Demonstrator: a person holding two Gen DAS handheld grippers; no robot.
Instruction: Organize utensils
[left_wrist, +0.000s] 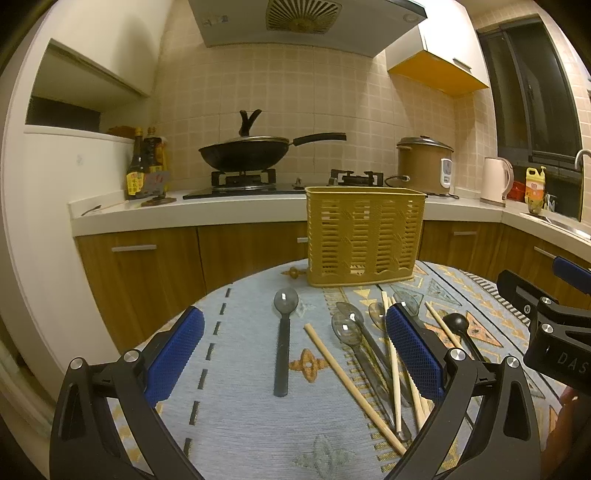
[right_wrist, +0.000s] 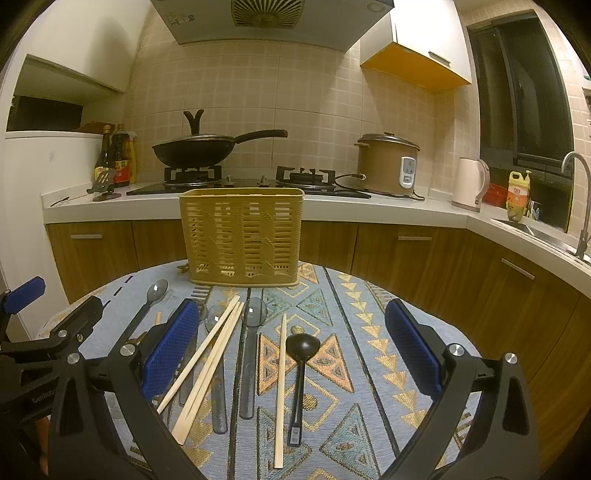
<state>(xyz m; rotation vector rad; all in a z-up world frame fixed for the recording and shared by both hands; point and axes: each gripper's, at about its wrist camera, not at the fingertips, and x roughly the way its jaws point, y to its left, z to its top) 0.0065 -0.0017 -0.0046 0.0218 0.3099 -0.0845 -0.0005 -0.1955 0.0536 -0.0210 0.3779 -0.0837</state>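
Note:
A yellow slotted utensil basket (left_wrist: 364, 236) (right_wrist: 242, 236) stands upright at the far side of the round table. In front of it lie several clear spoons (left_wrist: 349, 325) (right_wrist: 254, 314), a dark-handled spoon (left_wrist: 283, 332) (right_wrist: 155, 291), a black ladle-like spoon (left_wrist: 456, 325) (right_wrist: 301, 347) and several wooden chopsticks (left_wrist: 351, 384) (right_wrist: 280, 380). My left gripper (left_wrist: 295, 350) hovers open over the dark-handled spoon and one chopstick. My right gripper (right_wrist: 291, 343) is open above the black spoon, a chopstick and a clear spoon. Neither holds anything.
A patterned blue cloth (left_wrist: 240, 424) (right_wrist: 369, 369) covers the table. Behind are the counter, a wok (left_wrist: 245, 151) on the stove, a rice cooker (right_wrist: 388, 162), bottles (left_wrist: 146, 162), a kettle (right_wrist: 471, 182) and a sink (right_wrist: 546, 232) at right. The right gripper's body (left_wrist: 557, 325) shows beside the left one.

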